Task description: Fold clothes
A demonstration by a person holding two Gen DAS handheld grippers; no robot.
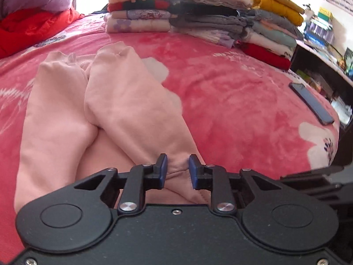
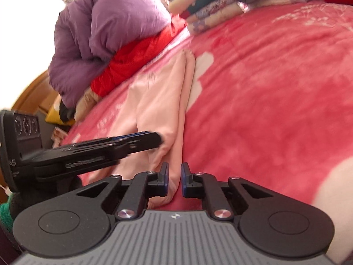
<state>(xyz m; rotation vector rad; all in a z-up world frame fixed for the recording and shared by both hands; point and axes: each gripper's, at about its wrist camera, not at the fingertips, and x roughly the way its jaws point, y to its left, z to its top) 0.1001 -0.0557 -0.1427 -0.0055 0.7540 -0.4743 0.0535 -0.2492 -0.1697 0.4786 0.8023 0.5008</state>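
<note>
A pale pink sweatshirt (image 1: 106,101) lies on the red bedspread (image 1: 231,101), its two sleeves folded in over the body. My left gripper (image 1: 177,169) sits at its near hem with the jaws partly open around a pinch of pink cloth; the blue pads stand a little apart. In the right wrist view the same sweatshirt (image 2: 158,101) stretches away. My right gripper (image 2: 174,180) is at its near right edge, jaws narrowly apart with pink cloth between them. The left gripper (image 2: 152,140) shows there from the side, over the cloth.
Stacks of folded clothes (image 1: 198,15) stand at the back of the bed. A purple and red quilt pile (image 2: 106,42) lies at the left. A dark phone (image 1: 311,102) lies near the bed's right edge, beside a shelf (image 1: 322,61).
</note>
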